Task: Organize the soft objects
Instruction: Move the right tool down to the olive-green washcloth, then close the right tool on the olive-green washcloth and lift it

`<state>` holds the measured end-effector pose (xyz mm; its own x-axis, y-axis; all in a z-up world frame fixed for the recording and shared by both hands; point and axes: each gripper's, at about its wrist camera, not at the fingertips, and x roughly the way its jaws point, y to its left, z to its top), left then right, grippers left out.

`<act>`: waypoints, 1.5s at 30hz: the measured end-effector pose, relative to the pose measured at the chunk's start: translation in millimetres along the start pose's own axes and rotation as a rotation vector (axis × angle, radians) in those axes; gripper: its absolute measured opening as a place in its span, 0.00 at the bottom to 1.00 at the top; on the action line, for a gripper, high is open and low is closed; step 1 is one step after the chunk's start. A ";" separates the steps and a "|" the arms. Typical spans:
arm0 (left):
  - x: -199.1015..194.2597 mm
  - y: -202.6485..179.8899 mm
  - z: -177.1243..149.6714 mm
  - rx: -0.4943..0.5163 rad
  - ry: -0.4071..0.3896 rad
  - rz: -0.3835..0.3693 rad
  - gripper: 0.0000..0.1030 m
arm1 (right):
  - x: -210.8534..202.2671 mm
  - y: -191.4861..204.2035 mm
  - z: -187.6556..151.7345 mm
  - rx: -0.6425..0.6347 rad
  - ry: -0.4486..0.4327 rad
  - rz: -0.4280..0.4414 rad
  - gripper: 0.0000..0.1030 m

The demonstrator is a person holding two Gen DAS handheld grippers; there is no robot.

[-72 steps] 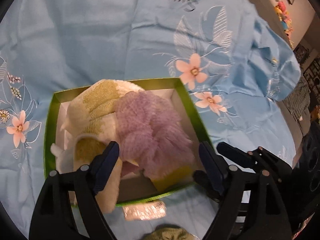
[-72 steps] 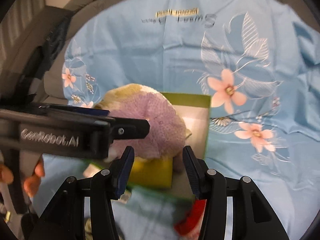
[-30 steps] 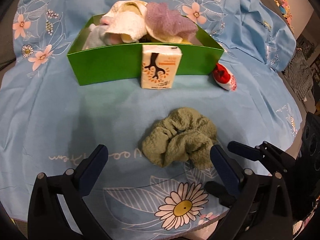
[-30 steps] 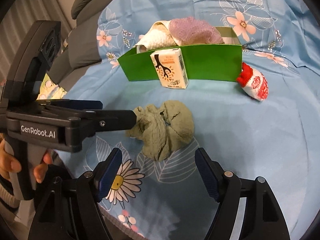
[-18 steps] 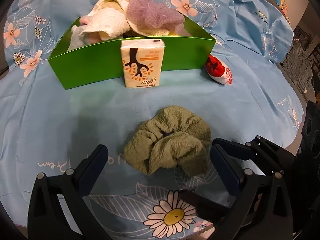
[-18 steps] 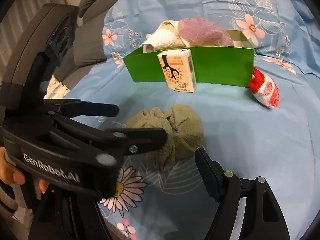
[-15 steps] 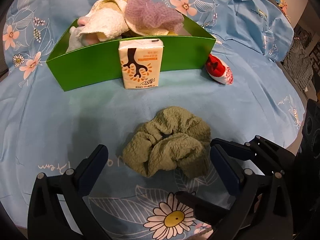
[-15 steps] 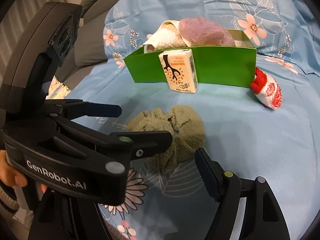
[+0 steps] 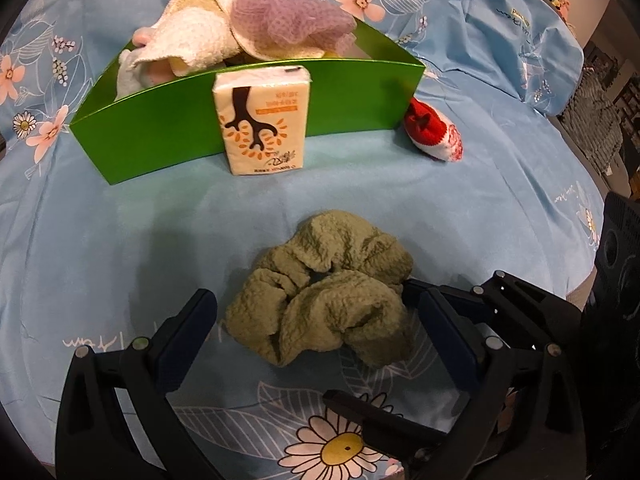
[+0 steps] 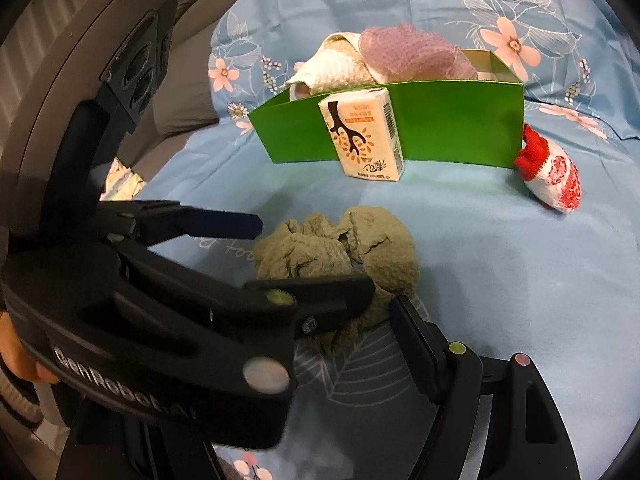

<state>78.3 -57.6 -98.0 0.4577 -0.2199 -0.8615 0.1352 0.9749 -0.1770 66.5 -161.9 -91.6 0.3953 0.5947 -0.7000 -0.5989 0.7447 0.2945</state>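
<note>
A crumpled olive-green scrunchie (image 9: 320, 292) lies on the blue flowered cloth. My left gripper (image 9: 316, 318) is open, one finger on each side of the scrunchie, neither pad pressing it. In the right wrist view the left gripper (image 10: 296, 258) crosses in front from the left, over the scrunchie (image 10: 376, 248). My right gripper (image 10: 320, 336) is open just in front of the scrunchie. Only its right finger (image 10: 412, 340) shows; the other is hidden behind the left gripper's body. Behind stands a green box (image 9: 160, 132) holding a white towel (image 9: 188, 40) and a purple mesh puff (image 9: 288, 20).
A tissue pack (image 9: 262, 120) leans upright against the box's front wall. A red and white knitted piece (image 9: 434, 136) lies at the box's right corner. The cloth bunches into folds at the far right (image 9: 520, 32). A hand (image 10: 24, 360) holds the left gripper's handle.
The left gripper has come closer to the scrunchie, which now lies between its fingers. In the right wrist view its body has slid across and covers the right gripper's left finger.
</note>
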 end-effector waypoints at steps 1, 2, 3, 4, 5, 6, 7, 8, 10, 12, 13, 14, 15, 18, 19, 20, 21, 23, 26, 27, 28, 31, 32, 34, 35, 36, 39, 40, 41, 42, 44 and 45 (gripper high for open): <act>0.5 -0.9 0.1 0.004 0.001 0.000 0.94 | -0.3 -0.4 0.0 0.003 -0.002 0.006 0.74; 1.1 -1.8 -0.2 0.008 0.003 -0.001 0.91 | -1.0 -0.3 -0.1 0.005 -0.007 0.010 0.72; 1.5 -2.7 -0.6 0.012 0.005 -0.003 0.89 | -1.4 0.2 -0.4 0.002 -0.011 0.013 0.70; 1.7 -2.9 -1.5 0.014 0.005 -0.002 0.88 | -1.5 0.9 -0.5 -0.003 -0.012 0.017 0.65; 2.5 -3.1 -1.8 0.015 0.006 0.004 0.84 | -1.4 1.3 -0.7 -0.008 -0.012 0.016 0.58; 3.9 -3.3 -1.9 0.013 0.010 0.010 0.78 | -1.0 1.9 -0.9 -0.013 -0.012 0.006 0.55; 4.6 -2.3 -2.5 0.005 0.012 0.015 0.76 | -0.1 1.9 -1.0 -0.016 -0.009 -0.006 0.49; 6.1 0.2 -3.0 -0.012 0.018 0.015 0.74 | 1.5 1.2 -1.2 -0.013 -0.004 -0.020 0.46; 7.6 3.6 -3.5 -0.036 0.030 -0.002 0.66 | 3.0 -2.3 -1.3 -0.001 -0.002 -0.026 0.37; 7.0 6.5 -5.3 -0.052 0.035 -0.022 0.49 | 3.2 -4.7 -1.5 0.008 -0.003 -0.024 0.33; 6.6 8.1 -5.3 -0.061 0.035 -0.037 0.41 | 3.3 -4.4 -1.6 0.005 -0.003 -0.027 0.28; 5.6 10.5 -5.7 -0.076 0.032 -0.060 0.29 | 3.6 -3.6 -1.8 0.002 -0.002 -0.028 0.24; 4.2 12.9 -6.6 -0.091 0.030 -0.088 0.26 | 4.0 -1.9 -1.9 -0.002 -0.002 -0.026 0.23; 1.2 16.3 -7.2 -0.122 0.027 -0.143 0.23 | 2.9 2.7 -1.6 -0.018 -0.012 -0.039 0.21; -0.9 15.4 -7.7 -0.119 0.021 -0.142 0.23 | 1.9 3.3 -1.2 -0.019 -0.016 -0.036 0.21; -4.1 14.7 -8.4 -0.116 0.012 -0.143 0.23 | 1.2 4.2 -0.3 -0.021 -0.021 -0.033 0.21; -7.4 14.3 -9.4 -0.113 0.005 -0.144 0.23 | -0.7 5.5 0.6 -0.026 -0.030 -0.032 0.20; -13.7 13.1 -9.3 -0.108 -0.012 -0.144 0.23 | -4.7 7.9 1.9 -0.037 -0.043 -0.031 0.20; -24.6 8.7 -8.1 -0.092 -0.043 -0.132 0.23 | -11.6 13.7 4.5 -0.056 -0.070 -0.036 0.20; -27.4 5.7 -5.8 -0.080 -0.055 -0.121 0.23 | -14.2 15.3 5.6 -0.062 -0.080 -0.037 0.20; -30.8 3.0 -5.0 -0.067 -0.067 -0.109 0.23 | -16.3 17.1 7.6 -0.067 -0.092 -0.039 0.20; -40.0 -3.4 -1.3 -0.032 -0.105 -0.083 0.23 | -25.6 20.8 12.0 -0.078 -0.124 -0.039 0.20; -43.6 -5.3 0.3 -0.025 -0.117 -0.080 0.23 | -28.8 22.6 12.5 -0.082 -0.133 -0.040 0.20; -48.4 -7.3 3.1 -0.016 -0.136 -0.078 0.23 | -35.2 25.0 15.5 -0.090 -0.154 -0.040 0.20; -51.5 -8.0 4.5 -0.012 -0.146 -0.079 0.23 | -38.2 26.2 17.2 -0.094 -0.164 -0.040 0.20; -53.8 -9.2 6.7 -0.007 -0.156 -0.078 0.23 | -41.3 27.3 18.8 -0.100 -0.175 -0.041 0.20; -62.1 -11.7 12.9 0.006 -0.187 -0.078 0.23 | -47.9 28.9 25.7 -0.117 -0.202 -0.044 0.20; -64.4 -12.7 14.3 0.009 -0.195 -0.078 0.23 | -49.1 29.4 27.9 -0.120 -0.209 -0.044 0.20; -66.5 -12.9 16.4 0.010 -0.205 -0.079 0.23 | -49.6 29.8 30.1 -0.123 -0.215 -0.045 0.20; -69.1 -12.2 18.0 0.007 -0.213 -0.081 0.23 | -50.7 30.1 32.5 -0.127 -0.222 -0.047 0.20; -71.3 -10.5 22.6 0.002 -0.226 -0.089 0.23 | -51.0 29.5 37.2 -0.133 -0.231 -0.049 0.20; -72.8 -9.5 23.0 0.001 -0.229 -0.091 0.23 | -51.2 29.8 39.5 -0.140 -0.236 -0.053 0.20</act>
<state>64.0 -51.7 -22.7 0.6306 -0.3096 -0.7117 0.1859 0.9506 -0.2488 55.9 -158.1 -21.2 0.5702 0.6225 -0.5361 -0.6570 0.7373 0.1573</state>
